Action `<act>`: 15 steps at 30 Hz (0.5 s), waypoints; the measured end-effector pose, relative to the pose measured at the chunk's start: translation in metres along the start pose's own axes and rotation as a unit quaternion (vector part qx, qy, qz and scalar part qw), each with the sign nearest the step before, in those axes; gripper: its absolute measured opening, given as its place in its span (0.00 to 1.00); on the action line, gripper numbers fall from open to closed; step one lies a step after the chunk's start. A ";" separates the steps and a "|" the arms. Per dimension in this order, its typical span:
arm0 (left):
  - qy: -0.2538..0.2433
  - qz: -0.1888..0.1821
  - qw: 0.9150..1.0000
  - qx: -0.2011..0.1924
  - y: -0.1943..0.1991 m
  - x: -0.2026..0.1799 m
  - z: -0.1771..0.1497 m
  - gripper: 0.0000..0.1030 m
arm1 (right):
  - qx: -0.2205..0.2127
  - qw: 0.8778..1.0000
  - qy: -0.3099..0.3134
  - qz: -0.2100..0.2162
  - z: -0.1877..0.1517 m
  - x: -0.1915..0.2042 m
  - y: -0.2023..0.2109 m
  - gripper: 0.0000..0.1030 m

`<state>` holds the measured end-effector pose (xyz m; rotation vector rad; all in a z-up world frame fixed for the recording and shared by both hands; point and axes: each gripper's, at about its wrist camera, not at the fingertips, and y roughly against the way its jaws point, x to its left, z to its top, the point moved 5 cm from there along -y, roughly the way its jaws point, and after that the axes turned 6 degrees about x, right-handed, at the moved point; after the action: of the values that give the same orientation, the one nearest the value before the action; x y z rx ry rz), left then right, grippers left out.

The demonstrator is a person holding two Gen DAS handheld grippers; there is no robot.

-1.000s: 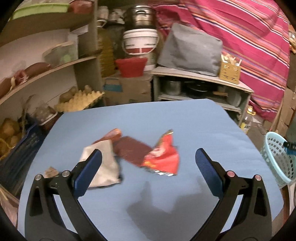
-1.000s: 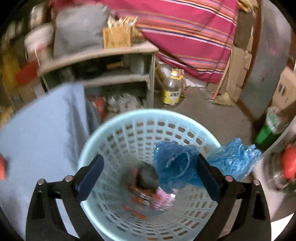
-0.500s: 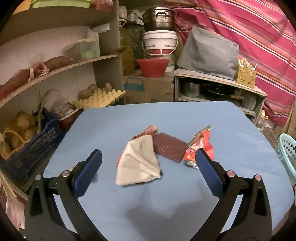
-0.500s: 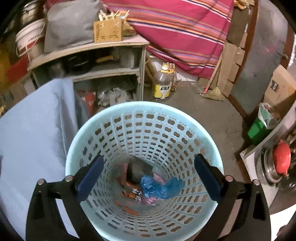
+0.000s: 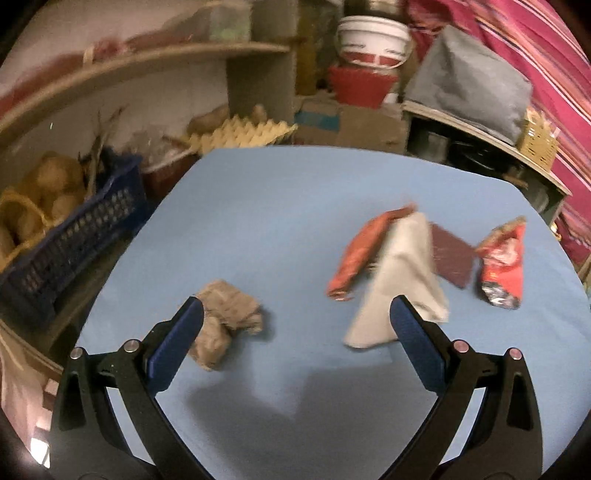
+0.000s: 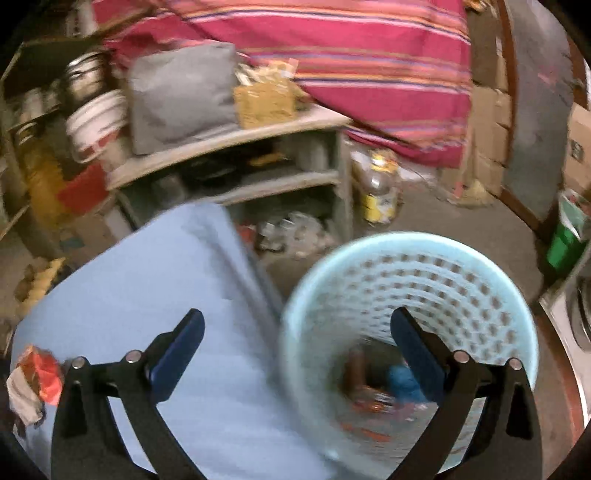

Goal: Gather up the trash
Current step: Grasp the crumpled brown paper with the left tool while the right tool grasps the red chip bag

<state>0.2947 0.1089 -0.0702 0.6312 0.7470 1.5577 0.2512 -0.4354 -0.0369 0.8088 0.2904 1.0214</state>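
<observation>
**Both grippers hanging open, trash lying on the blue tabletop and in the basket**

A blue tabletop (image 5: 280, 206) is filling the middle of a crowded storeroom. Shelves are standing along the left wall, with a dark blue crate (image 5: 70, 236) of potatoes beside the tabletop's left edge and an egg tray (image 5: 243, 134) behind its far edge. A white bucket (image 5: 373, 35) is sitting above a red bowl (image 5: 360, 86) at the back, and a grey bundle (image 5: 469, 81) is resting on a low shelf unit in front of a striped pink cloth (image 6: 332, 44).

The left gripper (image 5: 295, 321) is hovering over the near part of the tabletop with its jaws spread wide and nothing between them. A crumpled brown wad (image 5: 225, 321) is lying just beside its left finger. Further right, a beige bag (image 5: 402, 280) is lying over an orange wrapper (image 5: 356, 258) and touching a dark red square (image 5: 452, 258); a red packet (image 5: 502, 269) is lying apart, near the right edge. The far and left parts of the tabletop are lying bare.

The right gripper (image 6: 295, 325) is also spread wide and empty, hanging over the tabletop's right edge and the pale blue basket (image 6: 480, 295) standing on the floor just beside it. Blurred trash, including something blue (image 6: 402, 380), is lying at the basket's bottom. A bottle (image 6: 380, 188) is standing on the open floor beyond.
</observation>
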 end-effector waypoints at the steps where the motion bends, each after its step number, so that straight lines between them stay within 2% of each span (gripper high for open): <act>1: 0.001 0.002 1.000 0.009 -0.006 0.005 0.001 0.94 | -0.005 1.000 0.013 -0.002 -0.002 0.013 0.003 0.96; 3: -0.001 0.001 1.000 0.013 -0.011 0.011 0.001 0.94 | -0.015 0.999 0.042 0.000 -0.007 0.041 0.007 0.96; 7: -0.007 -0.002 1.000 0.021 -0.020 0.018 0.001 0.90 | -0.038 0.992 0.109 0.060 -0.023 0.112 0.022 0.96; 12: -0.019 0.013 0.999 0.024 -0.030 0.030 0.001 0.80 | -0.036 0.981 0.166 0.097 -0.050 0.187 0.030 0.96; 13: -0.013 0.001 1.000 0.026 -0.031 0.033 0.002 0.71 | -0.030 0.980 0.173 0.095 -0.056 0.201 0.028 0.96; 14: -0.003 -0.025 0.999 0.033 -0.033 0.036 0.001 0.60 | -0.030 0.980 0.177 0.089 -0.061 0.212 0.028 0.96; 15: 0.002 -0.037 0.998 0.041 -0.035 0.038 0.000 0.55 | -0.035 0.979 0.182 0.085 -0.065 0.221 0.028 0.96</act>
<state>0.3129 0.1492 -0.0976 0.6531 0.8317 1.4680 0.3104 -0.2108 -0.0290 0.5865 0.5018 1.3347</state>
